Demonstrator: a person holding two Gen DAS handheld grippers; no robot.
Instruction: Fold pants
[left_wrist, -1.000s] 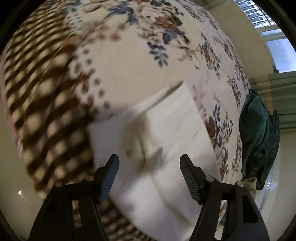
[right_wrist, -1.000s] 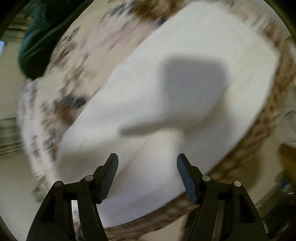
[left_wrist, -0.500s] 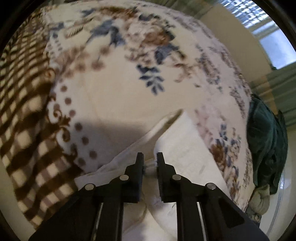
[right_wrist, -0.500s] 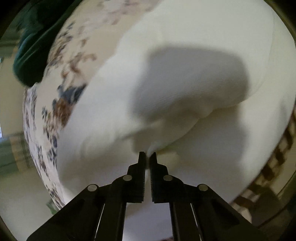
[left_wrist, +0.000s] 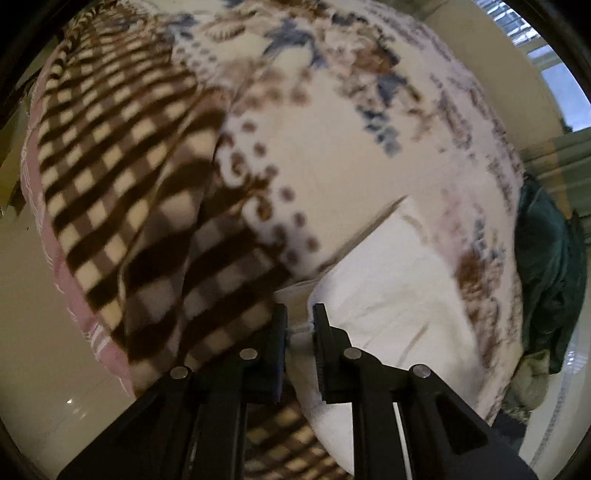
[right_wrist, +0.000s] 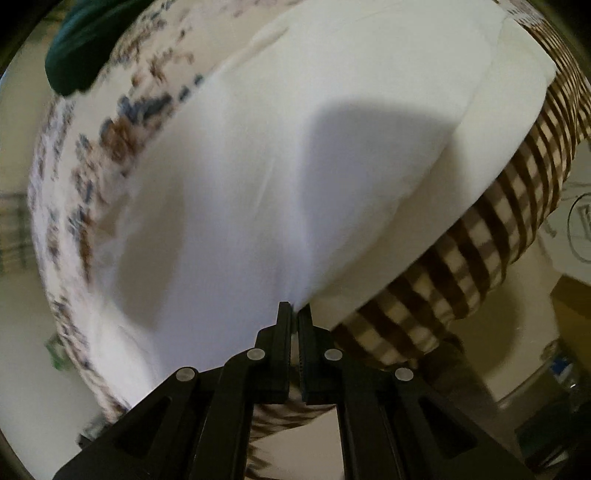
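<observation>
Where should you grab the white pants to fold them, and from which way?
Best at the near edge. The white pants lie flat on the flowered blanket, so only a thin hem can be pinched, coming steeply from above. The left gripper and right gripper have just been closing and each is clamped on that edge, at two separate spots, so the cloth should lift evenly.

1. A floral blanket (left_wrist: 332, 166) is spreading across the bed ahead of the jaws.
2. Its brown checked border (left_wrist: 122, 206) is draping to their left in the left wrist view.
3. A dark green garment (left_wrist: 546, 280) is lying far to the right.
</observation>
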